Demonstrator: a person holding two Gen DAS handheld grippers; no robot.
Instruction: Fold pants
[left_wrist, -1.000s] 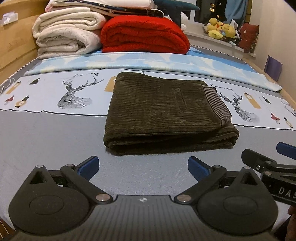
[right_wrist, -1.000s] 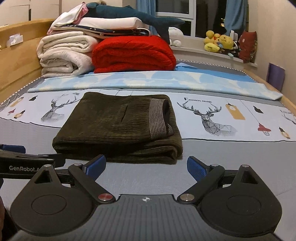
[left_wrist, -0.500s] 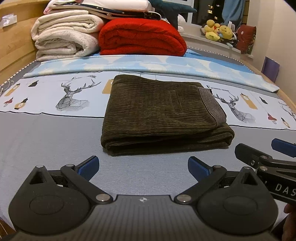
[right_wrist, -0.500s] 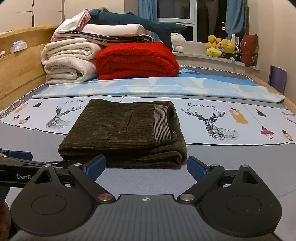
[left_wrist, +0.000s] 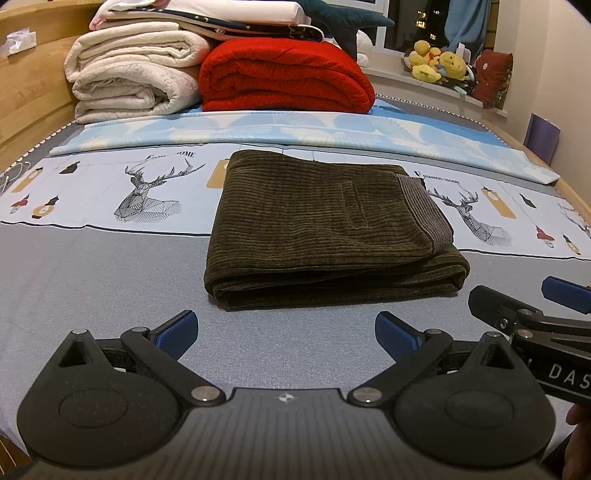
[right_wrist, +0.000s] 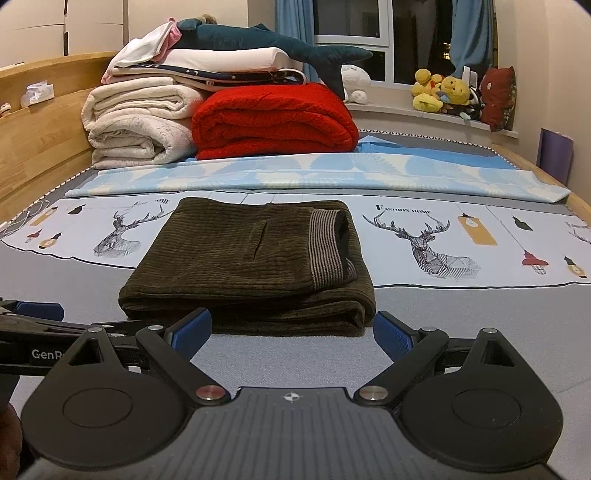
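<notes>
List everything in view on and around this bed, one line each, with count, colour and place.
pants: one, dark olive corduroy, folded, centre of the bed
bed sheet: one, grey with a pale deer-print band, under the pants
light blue cover: one, blue and white, lying across the bed beyond the pants
red blanket: one, folded, at the far end
cream blankets: a folded stack, left of the red one
shark plush: one, teal, on top of the stack
yellow plush toys: a small cluster, on the window ledge
left gripper: one, black with blue pads, jaws open, short of the pants
right gripper: one, same colours, jaws open, at the pants' near edge
</notes>
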